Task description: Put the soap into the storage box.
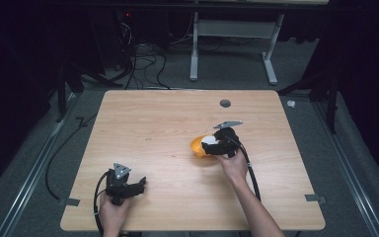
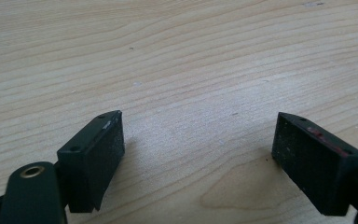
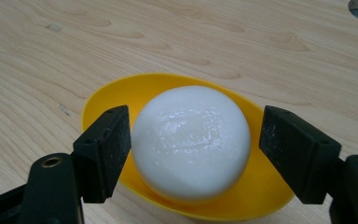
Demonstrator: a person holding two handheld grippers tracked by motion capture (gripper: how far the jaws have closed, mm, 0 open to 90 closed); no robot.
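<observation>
Hovering right hand-held gripper (image 3: 196, 154), jaws apart, flanking white ball (image 3: 191, 140).

High view looks forward and down over the whole counter (image 1: 177, 197). Both gripper views sit low, close to its wood; right gripper view probably faces far edge, sharing the yellow bowl (image 3: 242, 200).

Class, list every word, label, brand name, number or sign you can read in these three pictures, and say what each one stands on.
None: no readable text in any view.
The yellow bowl and the white ball in it are plain.
The wooden table bears only grain.
The left tongs and right tongs carry no markings, only a red smear on one left jaw.
</observation>
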